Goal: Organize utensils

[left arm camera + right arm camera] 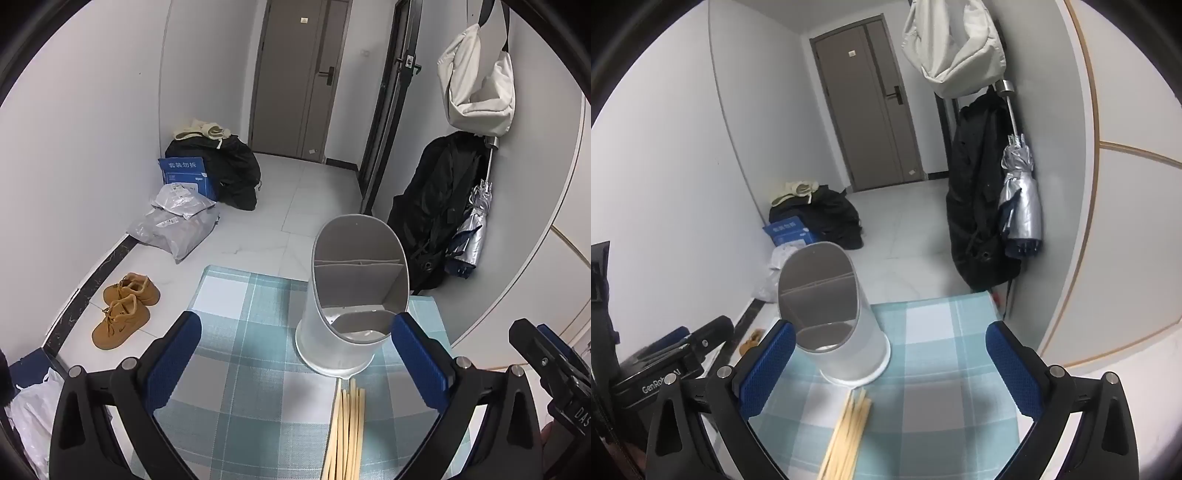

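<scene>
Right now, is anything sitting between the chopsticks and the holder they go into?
Nothing visible. The chopsticks lie on the checked cloth with their tips right at the base of the holder, which stands upright with empty compartments. Both grippers hang open above the cloth, holding nothing.

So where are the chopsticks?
The chopsticks lie bundled on the checked cloth, low in both views, just in front of the white holder.

Tan shoes (pixel 125 310), blue box (pixel 186 177), umbrella (pixel 1021 206), white bag (pixel 476 88).
</scene>
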Demonstrator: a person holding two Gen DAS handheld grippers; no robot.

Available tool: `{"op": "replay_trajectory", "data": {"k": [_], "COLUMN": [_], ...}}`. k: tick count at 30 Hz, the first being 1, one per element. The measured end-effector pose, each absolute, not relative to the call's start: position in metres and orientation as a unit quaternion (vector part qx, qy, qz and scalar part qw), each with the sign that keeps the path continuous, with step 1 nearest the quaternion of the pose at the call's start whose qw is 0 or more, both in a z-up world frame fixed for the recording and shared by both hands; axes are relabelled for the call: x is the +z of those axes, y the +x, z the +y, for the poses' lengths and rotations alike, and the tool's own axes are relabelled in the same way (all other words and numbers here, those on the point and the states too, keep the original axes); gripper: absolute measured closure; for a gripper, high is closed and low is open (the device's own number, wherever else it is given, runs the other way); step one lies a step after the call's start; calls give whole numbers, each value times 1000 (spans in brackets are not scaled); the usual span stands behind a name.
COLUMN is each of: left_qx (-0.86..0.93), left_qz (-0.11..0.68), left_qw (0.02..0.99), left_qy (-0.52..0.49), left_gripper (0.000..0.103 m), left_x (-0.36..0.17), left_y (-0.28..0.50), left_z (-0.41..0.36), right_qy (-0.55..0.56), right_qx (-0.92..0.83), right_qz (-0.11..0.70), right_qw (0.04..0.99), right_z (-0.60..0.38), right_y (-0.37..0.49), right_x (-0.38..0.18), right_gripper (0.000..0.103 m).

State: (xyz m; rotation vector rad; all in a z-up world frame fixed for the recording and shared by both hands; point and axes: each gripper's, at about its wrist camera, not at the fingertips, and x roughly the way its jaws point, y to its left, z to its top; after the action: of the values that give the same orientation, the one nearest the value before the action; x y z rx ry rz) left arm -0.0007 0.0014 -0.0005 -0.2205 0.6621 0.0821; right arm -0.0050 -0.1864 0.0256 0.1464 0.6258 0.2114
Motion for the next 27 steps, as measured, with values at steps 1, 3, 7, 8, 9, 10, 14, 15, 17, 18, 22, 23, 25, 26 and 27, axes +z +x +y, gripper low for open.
{"op": "replay_trajectory", "data": {"k": [1,3,7,8,9,10,14,15,17,18,22,23,25,26,27], "left_qx": [40,44,50,49,49,48,47,45,44,44,44,45,44,43,43], "left_qz": [326,335,340,338,333,332,330,330,330,330,329,330,330,330,330], "left_qw": [938,935,933,933,934,934,935,936,936,936,936,936,936,936,937], "left_qy": [-110,-107,-112,-114,-119,-120,-118,-116,-114,-113,-115,-113,-112,-111,-110], "left_gripper": [3,3,3,3,3,3,3,3,3,3,3,3,3,3,3], "left_x": [-1,5,2,2,-2,-2,-2,-2,-2,-1,0,-1,-1,-1,-1], "left_y": [-2,0,5,5,3,2,2,2,2,1,1,1,1,1,0], "left_z": [3,2,1,4,5,5,4,3,3,3,4,3,3,2,1], "right_qy": [71,70,52,51,48,50,55,56,54,54,53,53,55,55,55], "right_qx": [104,104,91,90,90,92,96,97,96,96,95,94,94,94,94], "right_qz": [309,312,311,312,312,314,312,312,312,312,313,312,313,313,314], "right_qw": [943,942,944,944,945,943,943,943,944,944,944,944,943,943,943], "right_z": [-188,-195,-190,-188,-186,-186,-190,-190,-189,-189,-189,-189,-190,-190,-190], "right_y": [-5,-4,-4,-4,-4,-2,-4,-4,-4,-4,-4,-4,-3,-3,-3], "right_x": [25,25,25,25,24,23,24,24,25,25,25,25,26,26,27], "right_gripper": [0,0,0,0,0,0,0,0,0,0,0,0,0,0,0]}}
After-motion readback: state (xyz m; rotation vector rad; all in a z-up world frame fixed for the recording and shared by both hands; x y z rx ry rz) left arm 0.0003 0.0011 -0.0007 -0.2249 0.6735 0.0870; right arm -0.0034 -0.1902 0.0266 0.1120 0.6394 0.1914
